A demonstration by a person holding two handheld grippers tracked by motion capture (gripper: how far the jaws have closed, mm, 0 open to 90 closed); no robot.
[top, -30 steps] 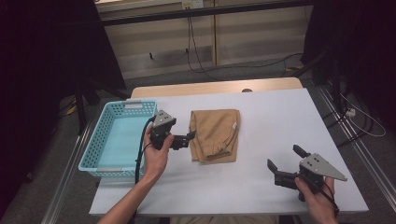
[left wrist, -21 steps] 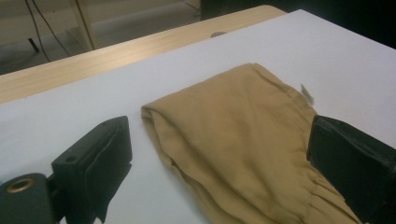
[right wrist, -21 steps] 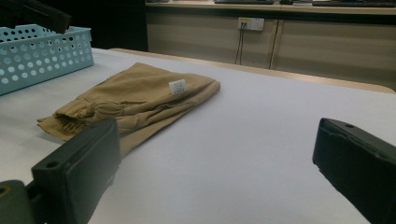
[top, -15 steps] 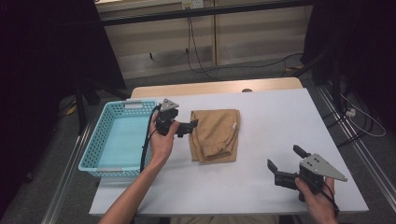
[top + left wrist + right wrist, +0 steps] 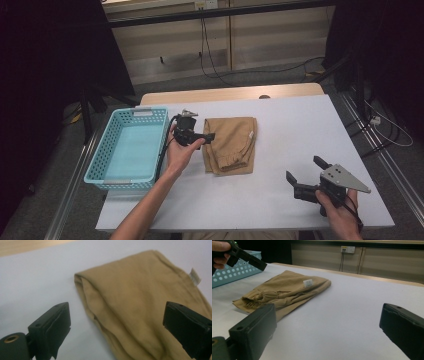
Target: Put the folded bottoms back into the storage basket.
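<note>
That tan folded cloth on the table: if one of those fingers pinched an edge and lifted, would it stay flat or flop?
The tan folded cloth would probably flop: it lies in soft layers with wrinkles and a gathered hem. It looks light, so pushing it may bunch it up on the white table rather than slide it whole. The left gripper, open at its edge, might catch only the top layer.

White table [image 5: 280, 200]; beige panelled wall [image 5: 280, 40]; grey floor [image 5: 50, 210].

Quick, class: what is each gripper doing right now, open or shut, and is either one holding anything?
Left gripper: open, empty, jaws over the folded tan garment's edge.
Right gripper: open, empty, apart from the garment.
</note>
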